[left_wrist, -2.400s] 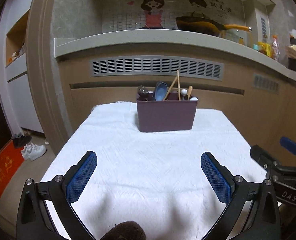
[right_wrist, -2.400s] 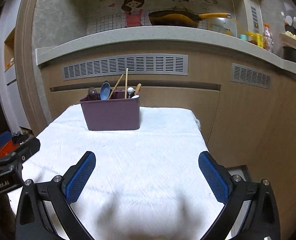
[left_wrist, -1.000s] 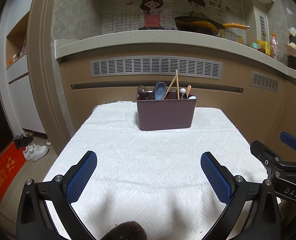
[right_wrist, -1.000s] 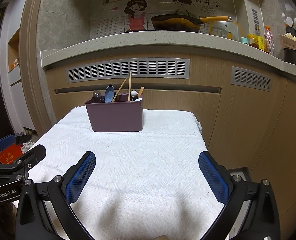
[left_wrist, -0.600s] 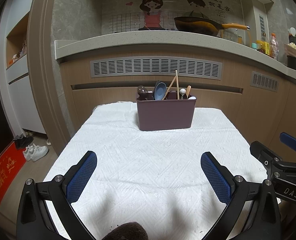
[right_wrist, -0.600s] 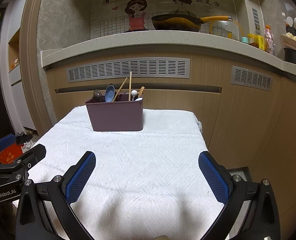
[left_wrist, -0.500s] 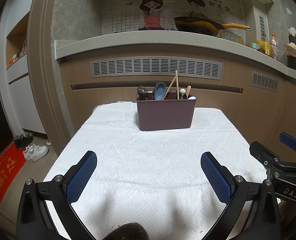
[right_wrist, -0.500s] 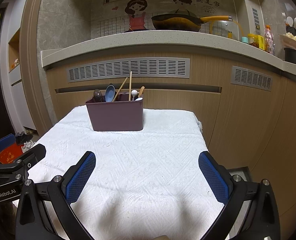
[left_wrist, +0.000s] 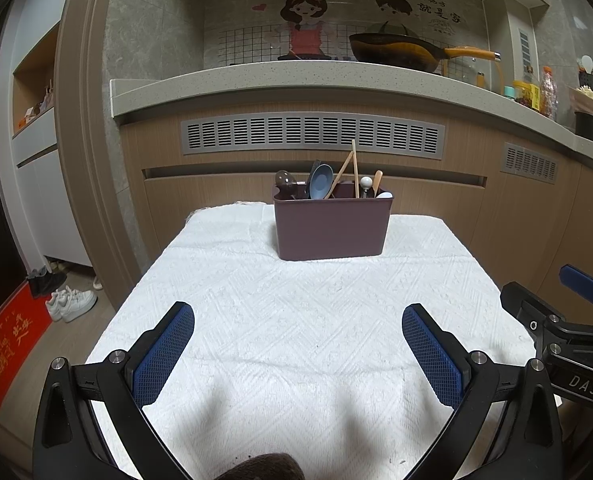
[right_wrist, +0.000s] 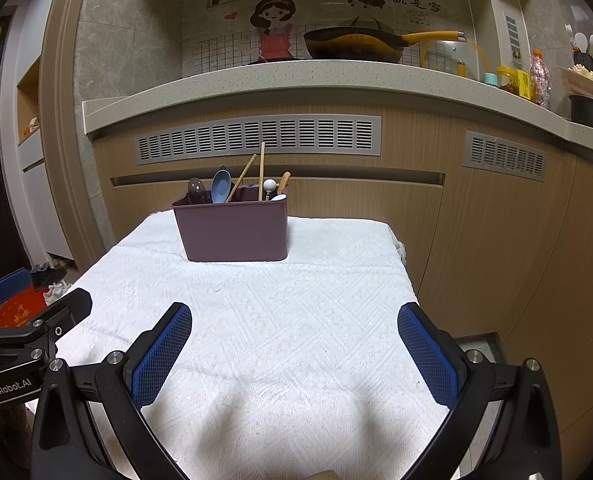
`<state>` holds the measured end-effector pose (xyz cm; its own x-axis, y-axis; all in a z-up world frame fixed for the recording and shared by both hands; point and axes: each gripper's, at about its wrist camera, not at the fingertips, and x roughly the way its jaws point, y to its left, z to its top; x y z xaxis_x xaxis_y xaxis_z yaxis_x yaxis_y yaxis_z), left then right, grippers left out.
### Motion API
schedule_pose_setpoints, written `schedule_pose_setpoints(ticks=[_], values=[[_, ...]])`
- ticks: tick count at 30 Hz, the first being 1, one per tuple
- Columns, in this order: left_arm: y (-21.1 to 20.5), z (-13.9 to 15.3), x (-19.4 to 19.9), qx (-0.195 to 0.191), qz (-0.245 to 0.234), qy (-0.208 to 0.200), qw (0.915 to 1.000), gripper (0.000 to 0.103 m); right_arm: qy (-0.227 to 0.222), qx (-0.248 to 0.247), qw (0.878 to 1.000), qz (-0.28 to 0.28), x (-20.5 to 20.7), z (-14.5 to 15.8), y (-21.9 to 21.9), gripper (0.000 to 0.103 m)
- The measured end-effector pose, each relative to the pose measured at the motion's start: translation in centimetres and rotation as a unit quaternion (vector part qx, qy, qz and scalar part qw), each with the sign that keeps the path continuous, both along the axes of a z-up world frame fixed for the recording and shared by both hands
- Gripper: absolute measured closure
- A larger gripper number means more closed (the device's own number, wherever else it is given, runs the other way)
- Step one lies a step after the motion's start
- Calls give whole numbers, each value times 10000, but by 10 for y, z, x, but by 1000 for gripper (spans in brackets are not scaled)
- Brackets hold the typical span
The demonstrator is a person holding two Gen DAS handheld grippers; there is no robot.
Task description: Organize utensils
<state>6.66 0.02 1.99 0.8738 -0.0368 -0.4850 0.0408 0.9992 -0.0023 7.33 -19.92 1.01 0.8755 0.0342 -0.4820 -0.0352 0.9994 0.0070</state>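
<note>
The utensils [left_wrist: 338,178] are stood in a maroon caddy [left_wrist: 331,226], well ahead of both jaws on the white cloth [left_wrist: 296,320]. Nothing is held by the left gripper [left_wrist: 298,344] or right gripper [right_wrist: 294,344], jaws spread wide.

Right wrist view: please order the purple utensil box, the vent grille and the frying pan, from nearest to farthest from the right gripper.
From the right gripper:
1. Purple utensil box, ahead, slightly left, on the white cloth.
2. Vent grille, behind the box, on the cabinet front.
3. Frying pan, highest, on the counter.
</note>
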Motion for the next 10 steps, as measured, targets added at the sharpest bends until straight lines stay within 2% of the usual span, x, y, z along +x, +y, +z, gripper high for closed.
schedule_pose_setpoints(ticks=[10], values=[[1,-1,-3,-21,13,22,10000,0,-6,4,10000,7,0,0,0,1]])
